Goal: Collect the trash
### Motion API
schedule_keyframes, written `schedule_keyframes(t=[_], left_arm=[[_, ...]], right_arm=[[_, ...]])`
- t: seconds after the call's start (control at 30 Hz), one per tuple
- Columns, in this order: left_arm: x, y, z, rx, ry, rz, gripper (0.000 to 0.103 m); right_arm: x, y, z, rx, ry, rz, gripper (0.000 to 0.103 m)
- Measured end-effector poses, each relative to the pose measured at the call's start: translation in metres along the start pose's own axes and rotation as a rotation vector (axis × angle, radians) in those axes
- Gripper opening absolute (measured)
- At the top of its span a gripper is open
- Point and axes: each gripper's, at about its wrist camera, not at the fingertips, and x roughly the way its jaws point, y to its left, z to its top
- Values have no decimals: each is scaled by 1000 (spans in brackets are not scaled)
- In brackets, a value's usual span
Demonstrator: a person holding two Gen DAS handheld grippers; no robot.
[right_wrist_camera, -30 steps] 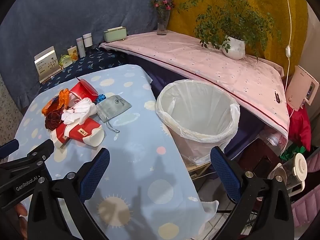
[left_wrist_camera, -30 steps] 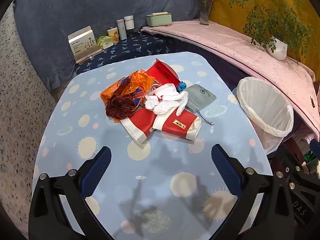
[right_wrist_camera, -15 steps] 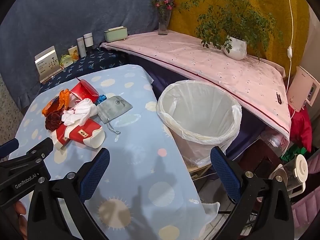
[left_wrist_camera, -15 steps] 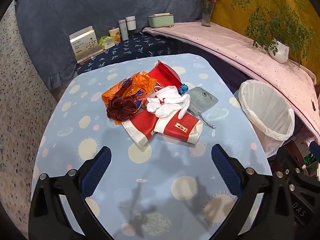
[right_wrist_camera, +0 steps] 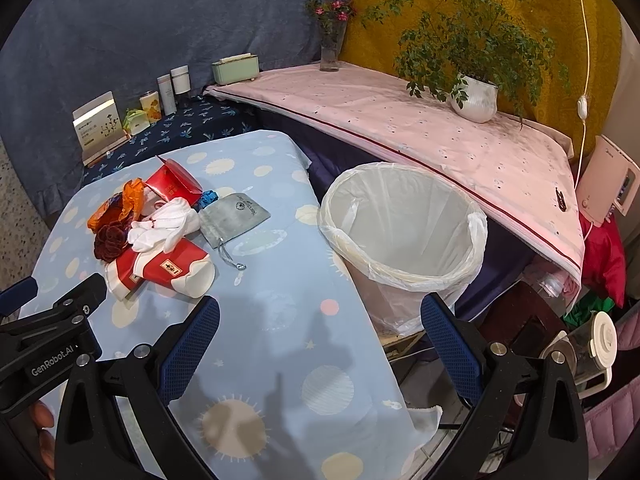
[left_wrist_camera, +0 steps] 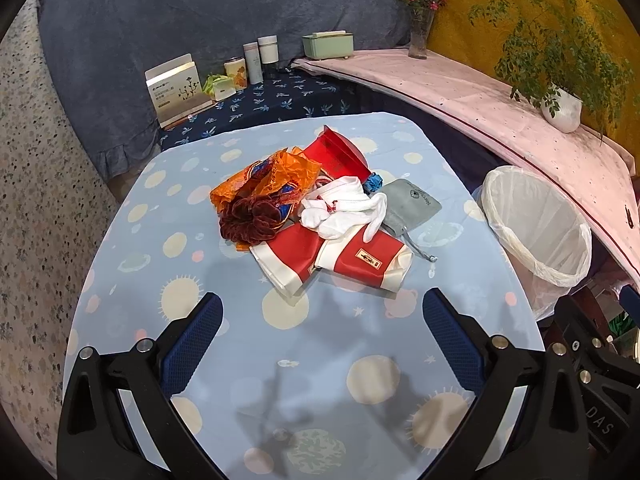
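Observation:
A pile of trash lies on the blue spotted tablecloth [left_wrist_camera: 304, 364]: an orange wrapper [left_wrist_camera: 264, 176], a dark red scrunchie [left_wrist_camera: 248, 224], a white crumpled cloth [left_wrist_camera: 344, 208], red-and-white packaging [left_wrist_camera: 352, 260], a red box [left_wrist_camera: 336, 152] and a grey pouch [left_wrist_camera: 412, 204]. The pile also shows in the right wrist view [right_wrist_camera: 160, 232]. A white-lined trash bin [right_wrist_camera: 404, 232] stands beside the table's right edge. My left gripper [left_wrist_camera: 320, 336] is open and empty, short of the pile. My right gripper [right_wrist_camera: 320, 336] is open and empty over the table's right edge, in front of the bin.
A dark blue shelf [left_wrist_camera: 256, 104] behind the table holds a card box, tins and bottles. A pink-covered ledge [right_wrist_camera: 400, 132] carries a vase, a green box and a potted plant [right_wrist_camera: 476, 96]. Clutter and a kettle [right_wrist_camera: 592, 348] sit on the floor at right.
Both grippers have drawn back slightly from the scene; the pile and the bin look a little farther away. Both stay open and empty.

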Motion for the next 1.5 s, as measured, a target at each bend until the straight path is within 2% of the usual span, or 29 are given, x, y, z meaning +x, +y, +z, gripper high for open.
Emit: schedule_keyframes(t=[1.5], left_arm=[[-7, -10, 1, 15, -16, 2, 96]], right_arm=[[-5, -16, 1, 41, -19, -6, 96]])
